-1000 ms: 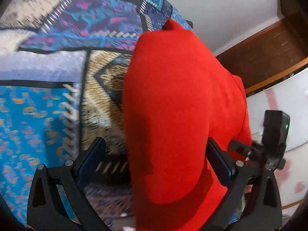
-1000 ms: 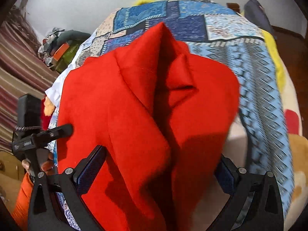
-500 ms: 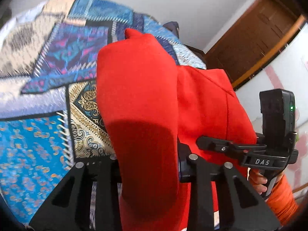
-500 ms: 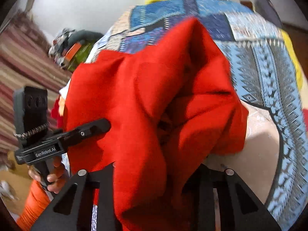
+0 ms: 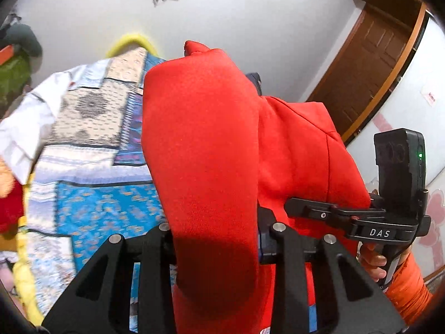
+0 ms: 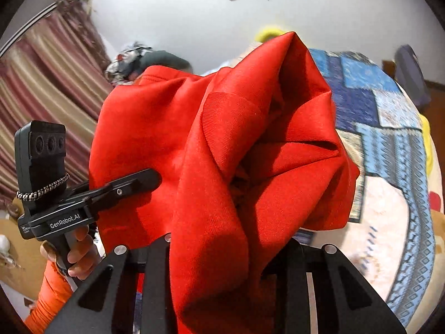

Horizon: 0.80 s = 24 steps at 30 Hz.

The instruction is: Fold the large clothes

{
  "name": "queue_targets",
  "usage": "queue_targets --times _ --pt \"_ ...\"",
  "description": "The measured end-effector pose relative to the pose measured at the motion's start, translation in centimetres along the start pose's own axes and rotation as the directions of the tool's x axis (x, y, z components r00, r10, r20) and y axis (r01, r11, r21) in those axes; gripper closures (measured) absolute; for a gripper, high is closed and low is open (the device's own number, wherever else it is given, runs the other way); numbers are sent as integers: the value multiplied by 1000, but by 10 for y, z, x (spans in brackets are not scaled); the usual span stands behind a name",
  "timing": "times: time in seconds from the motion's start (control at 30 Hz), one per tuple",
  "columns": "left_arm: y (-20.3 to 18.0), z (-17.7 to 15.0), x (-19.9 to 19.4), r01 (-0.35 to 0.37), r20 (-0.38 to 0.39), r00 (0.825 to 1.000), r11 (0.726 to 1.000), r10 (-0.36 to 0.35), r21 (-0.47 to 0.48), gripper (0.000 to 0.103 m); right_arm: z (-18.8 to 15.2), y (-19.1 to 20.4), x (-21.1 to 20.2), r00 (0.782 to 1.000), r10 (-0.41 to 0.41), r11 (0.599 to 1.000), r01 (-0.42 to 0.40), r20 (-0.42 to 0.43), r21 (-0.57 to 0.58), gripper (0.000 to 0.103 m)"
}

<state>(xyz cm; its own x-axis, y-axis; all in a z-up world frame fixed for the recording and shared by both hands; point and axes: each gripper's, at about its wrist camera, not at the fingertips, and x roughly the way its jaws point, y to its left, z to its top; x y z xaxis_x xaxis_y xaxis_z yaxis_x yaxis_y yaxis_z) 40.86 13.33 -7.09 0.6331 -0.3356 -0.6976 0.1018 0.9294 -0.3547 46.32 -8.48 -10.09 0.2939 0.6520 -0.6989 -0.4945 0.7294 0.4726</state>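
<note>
- Left wrist view: patchwork bedspread (image 5: 91, 208) is lying beneath everything.
- Red garment (image 5: 211, 144) is hanging bunched above it, raised between both tools.
- Left gripper (image 5: 214, 239) is clamping one fold.
- Right gripper (image 6: 222, 253) is pinching another bunched fold, fingers nearly closed.

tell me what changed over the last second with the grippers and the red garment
Both grippers closed: the left gripper and right gripper, open a second ago, now clamp the red garment and have lifted it off the patchwork quilt. The quilt stayed put.
</note>
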Motion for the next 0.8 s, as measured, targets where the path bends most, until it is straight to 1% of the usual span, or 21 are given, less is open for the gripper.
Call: queue_targets --times 0.07,0.17,0.27,0.3,0.4,0.53,0.63,0.7,0.77,0.8 --pt "16 -6 -15 -16 4 1000 1000 16 -16 70 0 21 5 1000 18 1000 -18 -3 -10 76" --pt "39 -16 -27 -33 -8 999 998 32 -49 70 -5 42 21 999 33 999 -34 -25 -17 76" --pt "74 -32 -24 -46 -38 998 993 42 -106 70 -13 61 50 997 46 999 -47 -69 -16 76" --pt "80 -39 -24 -48 -47 998 992 42 -120 70 -16 65 58 995 49 999 -50 -83 -14 76" --pt "113 -59 -12 -66 -94 994 983 50 -170 70 -27 73 97 988 59 998 -60 -143 -1 76" --pt "159 -91 20 -90 -177 983 966 47 -242 70 -46 72 158 969 63 998 -58 -239 28 76" --pt "187 -113 48 -106 -240 970 951 34 -291 70 -61 63 202 949 59 997 -44 -310 55 76" --pt "206 -130 70 -119 -288 957 939 23 -322 70 -71 57 226 938 41 998 -23 -345 54 76" --pt "219 -141 84 -133 -321 947 933 20 -335 67 -82 52 245 929 27 998 -7 -368 55 75" --pt "224 -146 88 -127 -320 947 933 14 -337 65 -85 50 252 928 14 999 2 -372 43 75"
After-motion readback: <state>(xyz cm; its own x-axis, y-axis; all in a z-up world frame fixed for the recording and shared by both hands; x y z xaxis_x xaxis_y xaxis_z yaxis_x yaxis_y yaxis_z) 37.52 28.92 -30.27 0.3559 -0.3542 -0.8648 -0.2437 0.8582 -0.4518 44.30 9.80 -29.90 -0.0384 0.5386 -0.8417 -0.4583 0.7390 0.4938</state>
